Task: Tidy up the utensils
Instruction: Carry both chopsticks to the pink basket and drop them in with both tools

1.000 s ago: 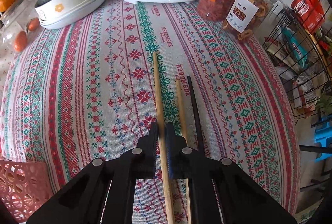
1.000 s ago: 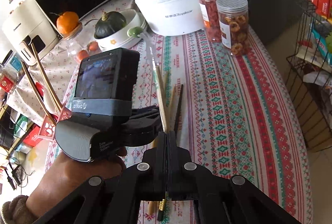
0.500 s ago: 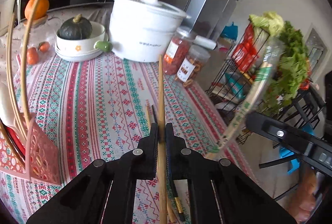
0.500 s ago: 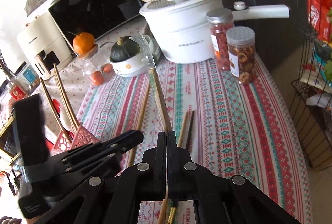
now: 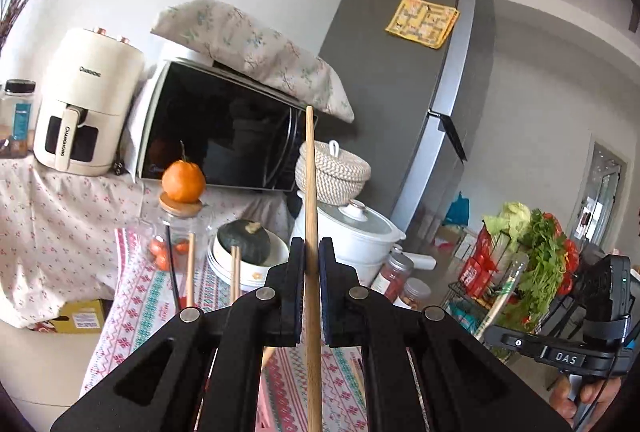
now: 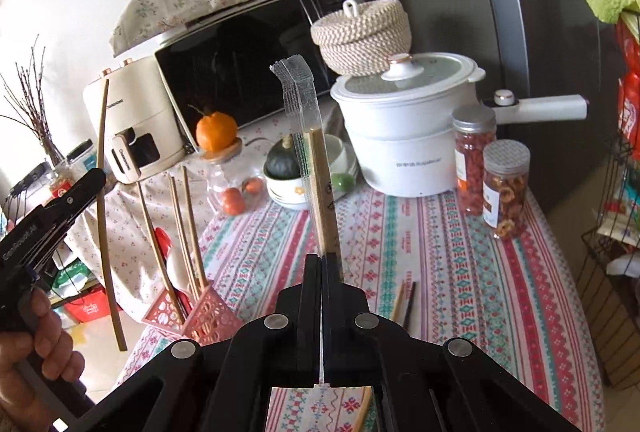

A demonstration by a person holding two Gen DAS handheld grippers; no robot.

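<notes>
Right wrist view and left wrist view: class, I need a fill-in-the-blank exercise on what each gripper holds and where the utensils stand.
1. The left gripper is shut on one bare wooden ____.
2. The right gripper pinches chopsticks in a clear ____ sleeve.
3. Several chopsticks stand in a ____ basket.
4. An orange sits on a jar's ____.

Answers: chopstick; plastic; pink; lid

Basket [image 6: 208,312] left of loose chopsticks [image 6: 404,302] (pot [image 6: 408,140] behind)
</notes>
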